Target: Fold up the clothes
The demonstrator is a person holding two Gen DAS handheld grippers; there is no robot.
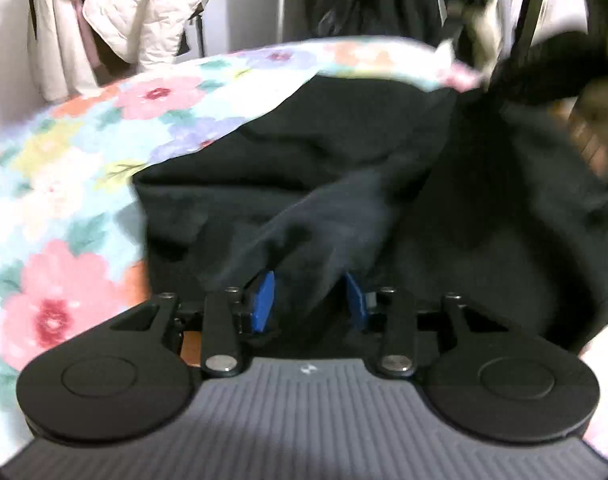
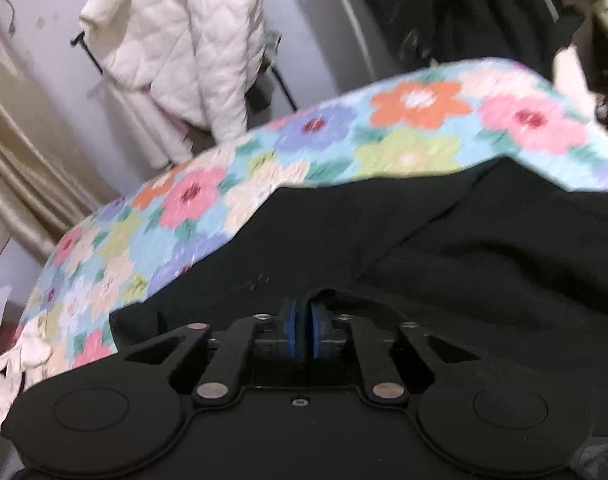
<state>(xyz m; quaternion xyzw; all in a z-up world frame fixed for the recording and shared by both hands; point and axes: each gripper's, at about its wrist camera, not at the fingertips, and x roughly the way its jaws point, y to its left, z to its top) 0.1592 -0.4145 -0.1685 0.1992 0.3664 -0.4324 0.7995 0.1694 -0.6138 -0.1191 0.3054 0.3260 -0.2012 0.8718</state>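
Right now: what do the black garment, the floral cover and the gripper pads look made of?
Black garment: soft matte knit, probably cotton or fleece; it creases thickly, no shine.
Floral cover: plush or fuzzy printed fabric, matte; the blur leaves the weave open.
Pads: blue, matte, likely rubber or foam; black fingers look like hard plastic.
Left gripper has cloth between its pads; right gripper pinches a fold.

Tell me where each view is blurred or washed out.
Left wrist view: the dark garment above the left tongs is smeared; the top right corner is blown out. Right wrist view: the floral cover is softly blurred; the right tongs stay sharp.
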